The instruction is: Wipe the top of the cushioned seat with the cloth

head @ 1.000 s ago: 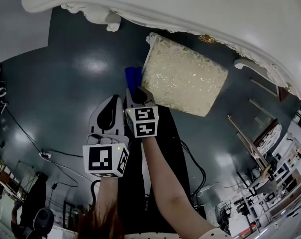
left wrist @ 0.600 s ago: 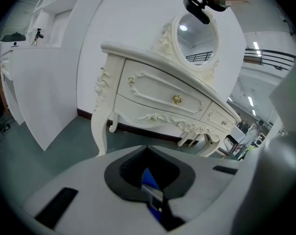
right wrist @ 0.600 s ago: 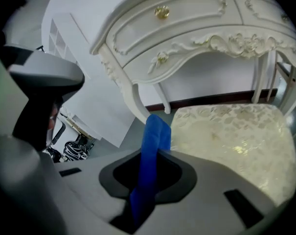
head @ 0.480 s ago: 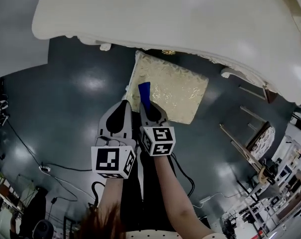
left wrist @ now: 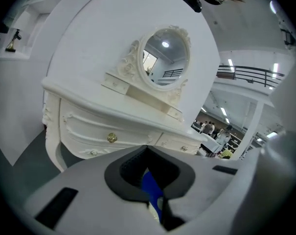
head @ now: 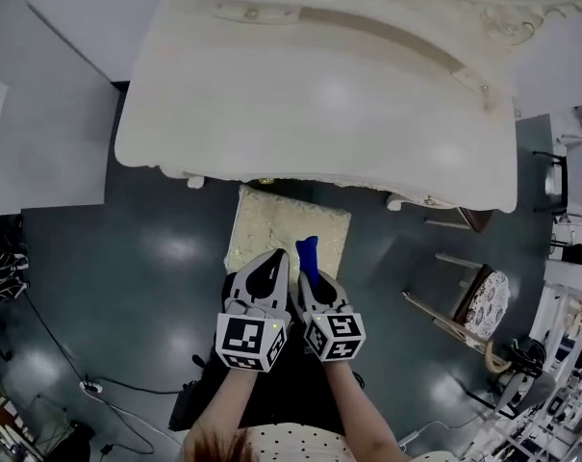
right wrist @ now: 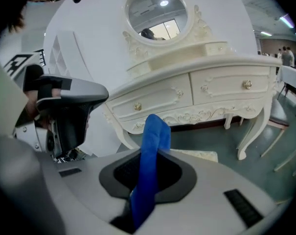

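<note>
The left hand-held gripper (head: 269, 260) hangs clenched and empty over the near edge of the seat (head: 271, 221), which stands just in front of the dressing table (head: 319, 94). Only the gripper views show the table's oval mirror (left wrist: 165, 58). Just beside it, the right hand-held gripper (head: 309, 279) grasps the cloth (head: 307, 254), upright above the seat, and a chair (head: 483, 301) stands well right.

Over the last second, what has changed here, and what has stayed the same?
The right gripper carried the cloth from beside the seat, at its left edge, to over its near edge; the left gripper drew alongside. The head view pulled back, so the whole table shows. Unchanged: the right gripper is shut on the cloth.
</note>
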`<state>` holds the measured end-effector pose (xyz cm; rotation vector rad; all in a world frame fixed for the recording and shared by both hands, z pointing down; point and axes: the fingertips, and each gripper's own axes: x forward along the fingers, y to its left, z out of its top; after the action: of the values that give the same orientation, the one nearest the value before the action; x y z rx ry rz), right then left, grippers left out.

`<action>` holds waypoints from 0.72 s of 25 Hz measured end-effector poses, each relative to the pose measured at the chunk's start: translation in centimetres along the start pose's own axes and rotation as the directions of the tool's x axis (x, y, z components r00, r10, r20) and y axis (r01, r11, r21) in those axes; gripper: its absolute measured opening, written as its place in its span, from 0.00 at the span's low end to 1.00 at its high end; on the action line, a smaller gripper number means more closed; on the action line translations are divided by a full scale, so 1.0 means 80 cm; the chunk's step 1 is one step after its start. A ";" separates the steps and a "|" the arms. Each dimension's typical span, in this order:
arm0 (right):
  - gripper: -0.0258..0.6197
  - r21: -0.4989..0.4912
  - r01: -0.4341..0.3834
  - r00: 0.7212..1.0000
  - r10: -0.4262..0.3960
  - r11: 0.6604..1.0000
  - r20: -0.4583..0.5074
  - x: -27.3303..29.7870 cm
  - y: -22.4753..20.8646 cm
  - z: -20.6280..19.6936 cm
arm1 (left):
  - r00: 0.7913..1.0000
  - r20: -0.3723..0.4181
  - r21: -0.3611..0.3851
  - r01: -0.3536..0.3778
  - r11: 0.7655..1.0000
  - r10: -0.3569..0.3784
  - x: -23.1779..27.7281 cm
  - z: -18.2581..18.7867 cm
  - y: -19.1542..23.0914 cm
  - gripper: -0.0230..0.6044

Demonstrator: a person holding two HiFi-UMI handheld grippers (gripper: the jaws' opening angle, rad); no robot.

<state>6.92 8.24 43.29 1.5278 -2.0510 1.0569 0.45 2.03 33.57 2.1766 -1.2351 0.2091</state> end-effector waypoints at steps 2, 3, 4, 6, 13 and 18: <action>0.13 -0.004 0.013 0.999 -0.012 1.000 0.037 -0.027 -0.006 0.028 | 0.999 0.020 0.027 0.038 0.999 -0.038 -0.003 0.020 -0.023 0.03; 0.13 -0.002 0.016 0.998 -0.016 1.000 0.056 -0.041 -0.007 0.041 | 0.998 0.031 0.030 0.053 0.998 -0.054 -0.006 0.030 -0.033 0.03; 0.13 0.002 0.017 0.997 -0.017 1.000 0.077 -0.054 -0.007 0.055 | 0.997 0.041 0.028 0.065 0.997 -0.066 -0.009 0.040 -0.041 0.03; 0.13 0.009 0.011 0.993 -0.012 1.000 0.121 -0.078 -0.003 0.082 | 0.995 0.059 0.031 0.077 0.997 -0.079 -0.015 0.060 -0.053 0.03; 0.13 -0.053 0.017 0.976 -0.005 0.998 0.217 -0.142 0.028 0.158 | 0.982 0.130 0.111 0.121 0.986 -0.136 -0.042 0.145 -0.093 0.03; 0.13 -0.044 0.006 0.959 0.007 0.999 0.283 -0.185 0.044 0.192 | 0.963 0.182 0.157 0.170 0.973 -0.198 -0.065 0.191 -0.130 0.03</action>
<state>10.81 6.80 22.04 1.7406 -2.2440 0.8250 3.63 0.70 14.69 2.4683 -1.1416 0.0020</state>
